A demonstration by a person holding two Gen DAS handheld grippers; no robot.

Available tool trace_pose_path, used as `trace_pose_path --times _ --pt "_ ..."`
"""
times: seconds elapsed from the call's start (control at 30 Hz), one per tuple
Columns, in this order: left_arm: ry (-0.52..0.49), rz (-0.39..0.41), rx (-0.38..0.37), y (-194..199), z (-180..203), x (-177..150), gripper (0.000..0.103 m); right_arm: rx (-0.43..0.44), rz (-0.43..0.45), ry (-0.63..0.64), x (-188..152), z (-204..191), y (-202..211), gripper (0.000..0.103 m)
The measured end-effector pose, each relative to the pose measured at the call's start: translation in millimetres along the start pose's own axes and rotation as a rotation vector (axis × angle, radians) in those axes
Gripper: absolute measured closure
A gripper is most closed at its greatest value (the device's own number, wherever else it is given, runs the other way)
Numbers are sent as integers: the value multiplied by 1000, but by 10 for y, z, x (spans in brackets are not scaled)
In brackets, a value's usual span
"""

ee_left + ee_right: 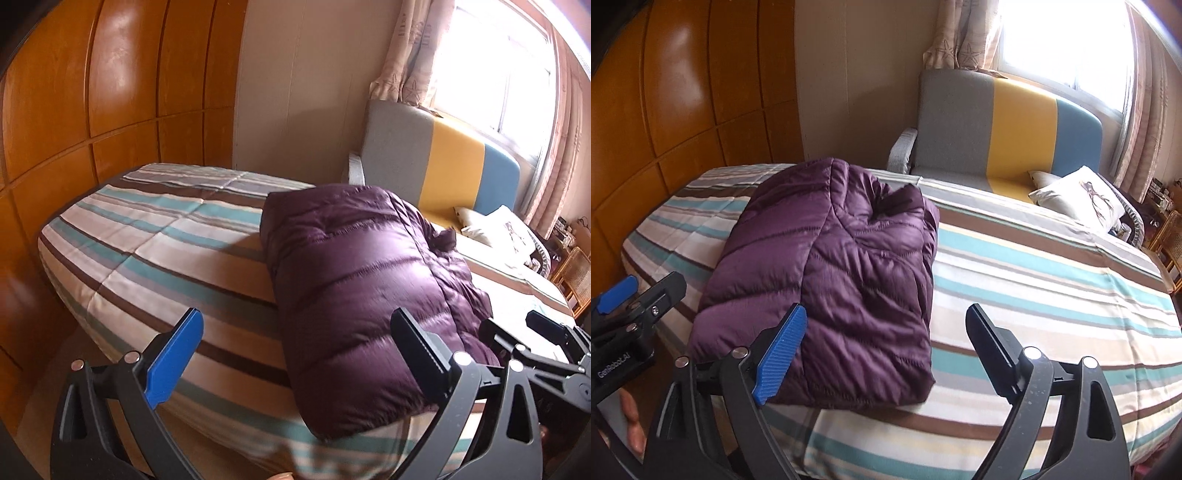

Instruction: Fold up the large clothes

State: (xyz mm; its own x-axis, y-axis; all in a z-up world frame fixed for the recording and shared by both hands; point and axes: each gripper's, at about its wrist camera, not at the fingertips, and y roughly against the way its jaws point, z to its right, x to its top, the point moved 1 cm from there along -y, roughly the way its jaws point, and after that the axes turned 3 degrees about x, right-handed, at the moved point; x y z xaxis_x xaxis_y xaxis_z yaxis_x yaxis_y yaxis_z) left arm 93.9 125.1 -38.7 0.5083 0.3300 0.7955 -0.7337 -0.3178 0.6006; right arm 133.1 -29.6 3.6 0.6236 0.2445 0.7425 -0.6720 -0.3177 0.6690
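While the purple down jacket (831, 280) lies folded into a bundle near the close edge of the striped bedspread (1052, 288), both tools hold nothing. Left gripper (295, 354) and right gripper (886, 350) hover with fingers spread wide, just short of the jacket.
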Motion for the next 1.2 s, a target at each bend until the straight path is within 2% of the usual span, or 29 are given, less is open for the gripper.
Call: trace_pose_path --times 0.23,0.43,0.53,0.9,1.2 --pt "-3 -23 -1 68 90 -136 2 -22 -6 -14 -203 50 81 11" --pt "-5 -19 65 106 86 -215 2 -24 -2 -25 -291 76 114 10" --pt "6 -23 74 111 65 -246 2 -32 10 -12 -302 71 134 10" --pt "5 -25 63 104 70 -279 2 -45 48 4 -300 7 159 10" --pt "-8 -10 53 144 96 -263 2 -47 36 0 -296 6 118 10"
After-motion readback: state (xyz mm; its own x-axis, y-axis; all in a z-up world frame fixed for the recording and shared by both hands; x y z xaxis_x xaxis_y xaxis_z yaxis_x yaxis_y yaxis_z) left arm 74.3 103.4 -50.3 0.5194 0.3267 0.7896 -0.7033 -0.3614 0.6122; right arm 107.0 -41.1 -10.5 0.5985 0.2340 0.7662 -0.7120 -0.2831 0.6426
